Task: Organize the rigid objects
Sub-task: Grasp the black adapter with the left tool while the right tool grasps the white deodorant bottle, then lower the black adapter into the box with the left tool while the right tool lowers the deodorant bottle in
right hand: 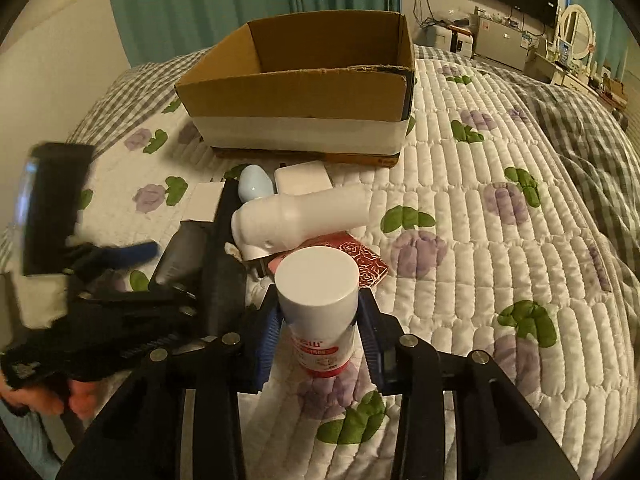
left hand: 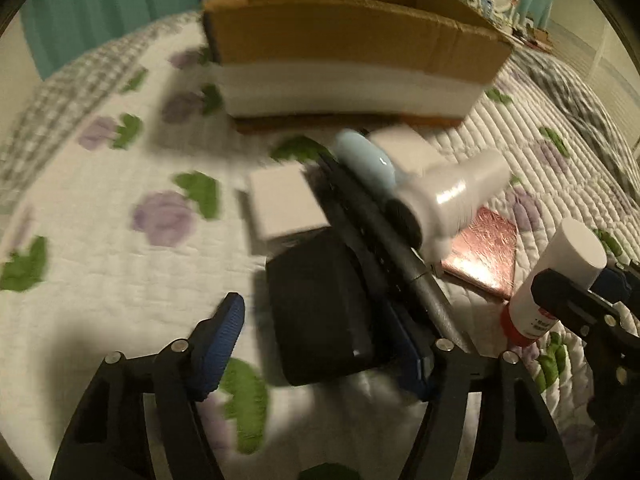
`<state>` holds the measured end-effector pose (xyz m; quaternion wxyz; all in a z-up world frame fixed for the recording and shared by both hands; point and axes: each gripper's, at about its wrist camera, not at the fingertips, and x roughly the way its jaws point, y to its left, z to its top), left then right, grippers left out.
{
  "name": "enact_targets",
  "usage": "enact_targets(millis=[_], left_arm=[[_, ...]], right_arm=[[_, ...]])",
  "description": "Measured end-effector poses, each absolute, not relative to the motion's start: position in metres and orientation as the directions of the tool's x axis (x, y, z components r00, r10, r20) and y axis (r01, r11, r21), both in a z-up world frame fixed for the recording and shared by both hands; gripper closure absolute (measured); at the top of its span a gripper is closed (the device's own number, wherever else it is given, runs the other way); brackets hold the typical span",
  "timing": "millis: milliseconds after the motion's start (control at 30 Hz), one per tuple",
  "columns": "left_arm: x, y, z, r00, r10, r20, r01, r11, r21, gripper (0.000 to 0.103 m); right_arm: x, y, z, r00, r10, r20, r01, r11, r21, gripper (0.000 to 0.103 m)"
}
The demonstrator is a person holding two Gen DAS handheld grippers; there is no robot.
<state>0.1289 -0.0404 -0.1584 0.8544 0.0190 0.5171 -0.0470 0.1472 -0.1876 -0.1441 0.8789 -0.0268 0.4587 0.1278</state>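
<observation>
Quilted bedding (right hand: pixel 500 168) carries a clutter near the far cardboard box (right hand: pixel 304 92). A white bottle (right hand: pixel 320 304) is clamped by the right gripper (right hand: pixel 318 344); the left gripper (left hand: pixel 320 344), fingers apart, straddles a black case (left hand: pixel 320 308). Neighbouring items could be knocked if either is lifted carelessly.

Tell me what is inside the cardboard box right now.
In the right wrist view, the cardboard box stands open and only its bare brown inner walls show. Its near wall hides the floor and lower interior, so anything lying low inside cannot be seen. The left wrist view is blurred and shows no more.
</observation>
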Motion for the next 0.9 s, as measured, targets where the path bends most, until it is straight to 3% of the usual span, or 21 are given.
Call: enact_targets(millis=[33, 67, 600, 900], left_arm=[[0.129, -0.044, -0.161, 0.451, -0.075, -0.889, 0.116, 0.993, -0.025, 0.055], [0.127, -0.047, -0.160, 0.454, -0.090, -0.887, 0.120, 0.992, -0.040, 0.059], [0.086, -0.035, -0.108, 0.603, -0.040, -0.797, 0.115, 0.993, 0.037, 0.064], [0.072, -0.037, -0.047, 0.708, -0.063, -0.703, 0.132, 0.990, 0.044, 0.064]], right_arm=[[0.147, -0.189, -0.145, 0.546, 0.201, -0.813, -0.248, 0.966, 0.073, 0.066], [0.148, -0.190, -0.145, 0.546, 0.203, -0.813, -0.244, 0.967, 0.078, 0.067], [0.129, -0.184, -0.119, 0.603, 0.183, -0.777, -0.239, 0.970, 0.043, 0.067], [0.119, -0.184, -0.051, 0.695, 0.161, -0.701, -0.251, 0.968, -0.026, 0.067]])
